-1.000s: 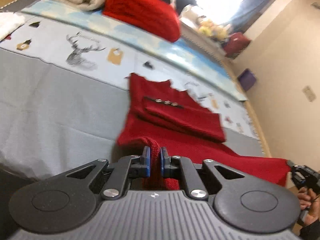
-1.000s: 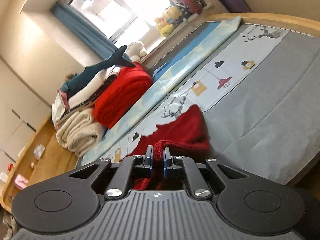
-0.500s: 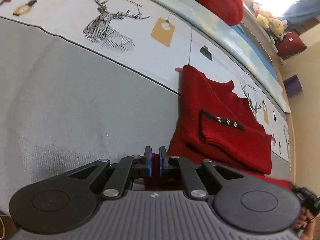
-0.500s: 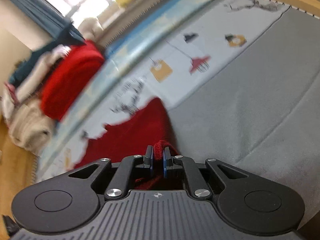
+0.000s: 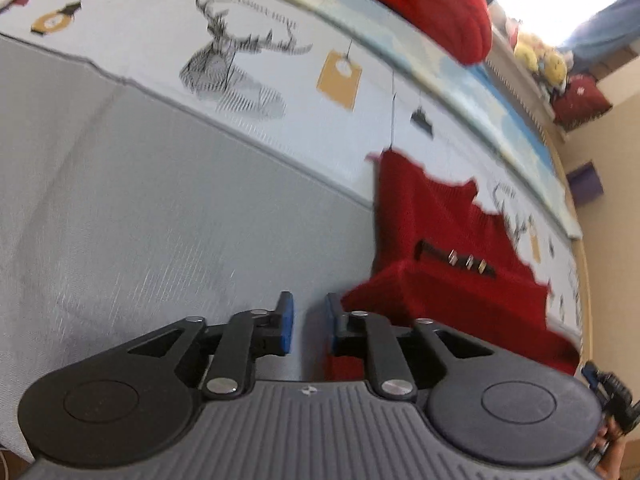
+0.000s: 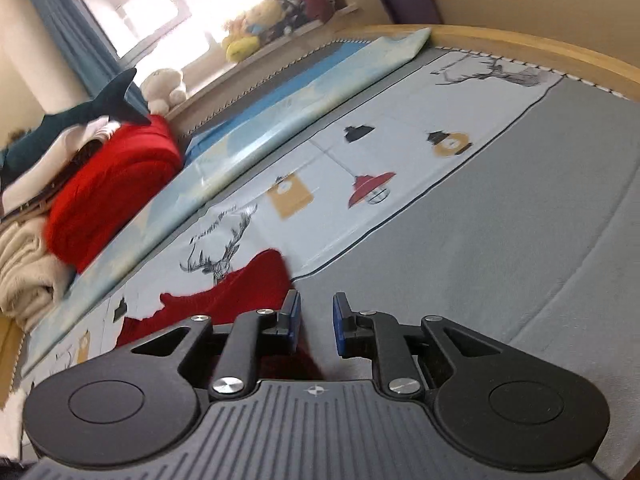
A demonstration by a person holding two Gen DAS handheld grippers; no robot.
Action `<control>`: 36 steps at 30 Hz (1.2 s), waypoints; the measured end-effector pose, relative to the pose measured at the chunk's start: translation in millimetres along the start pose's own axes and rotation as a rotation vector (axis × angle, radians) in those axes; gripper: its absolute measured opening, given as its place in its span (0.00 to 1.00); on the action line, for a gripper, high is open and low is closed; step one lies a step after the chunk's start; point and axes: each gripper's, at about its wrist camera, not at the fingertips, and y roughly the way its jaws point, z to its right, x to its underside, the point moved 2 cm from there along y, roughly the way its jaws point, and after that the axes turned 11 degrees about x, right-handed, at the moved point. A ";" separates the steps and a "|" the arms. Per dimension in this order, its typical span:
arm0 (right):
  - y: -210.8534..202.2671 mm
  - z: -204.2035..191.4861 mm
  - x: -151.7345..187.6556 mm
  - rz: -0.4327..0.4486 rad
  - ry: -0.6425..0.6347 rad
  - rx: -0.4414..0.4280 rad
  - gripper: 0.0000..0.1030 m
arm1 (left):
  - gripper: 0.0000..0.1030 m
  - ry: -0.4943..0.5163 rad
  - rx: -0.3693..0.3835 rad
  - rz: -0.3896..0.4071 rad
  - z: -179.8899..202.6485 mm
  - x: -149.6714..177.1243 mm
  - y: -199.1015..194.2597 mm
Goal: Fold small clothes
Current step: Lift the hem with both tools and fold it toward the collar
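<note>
A small red knitted garment (image 5: 448,248) lies folded on the bed, with a dark strap and metal studs (image 5: 468,258) on its upper layer. My left gripper (image 5: 308,326) is open and empty just left of the garment's near left corner. In the right wrist view the same garment (image 6: 240,292) lies left of and under my right gripper (image 6: 316,320), which is open and empty over the grey sheet. The right gripper also shows at the left wrist view's lower right edge (image 5: 612,392).
The bed has a grey sheet (image 5: 160,220) and a pale printed blanket (image 5: 280,40) with deer and lamps. A red cushion (image 6: 108,192), cream blankets (image 6: 24,264) and plush toys (image 6: 80,116) are piled at the head. A wooden bed edge (image 6: 540,50) runs along the right.
Both grippers were shut on the red garment's hem; both have now opened and let it go. The garment lies folded on the bed.
</note>
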 end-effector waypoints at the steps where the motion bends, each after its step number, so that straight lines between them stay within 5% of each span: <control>1: 3.1 4.4 1.3 -0.029 -0.006 0.004 0.18 | 0.22 0.000 -0.002 -0.015 -2.8 3.4 3.0; 6: 20.5 -0.1 16.3 -0.172 -0.110 -0.036 0.21 | 0.28 -0.009 0.025 -0.047 -7.6 8.4 11.9; 10: 33.1 -12.3 27.4 -0.250 -0.164 -0.045 0.36 | 0.34 0.019 0.042 -0.068 4.7 6.3 25.1; 13: 41.9 -22.2 32.7 -0.286 -0.189 -0.047 0.38 | 0.46 0.060 0.030 -0.100 16.6 5.3 40.4; 16: 50.2 -33.9 39.1 -0.304 -0.236 -0.031 0.46 | 0.55 0.098 0.021 -0.116 26.8 3.9 53.1; 27: 72.4 -47.2 36.1 -0.300 -0.247 -0.019 0.49 | 0.55 0.137 0.006 -0.109 40.2 -7.9 77.3; 30: 74.5 -49.8 31.9 -0.279 -0.241 -0.030 0.49 | 0.53 0.151 -0.004 -0.098 41.3 -11.9 79.3; 34: 77.4 -50.6 27.1 -0.265 -0.221 -0.035 0.48 | 0.26 0.145 -0.007 -0.066 40.1 -17.3 76.9; 36: 78.3 -49.9 25.5 -0.260 -0.211 -0.035 0.48 | 0.21 0.130 -0.002 -0.052 37.5 -19.9 74.0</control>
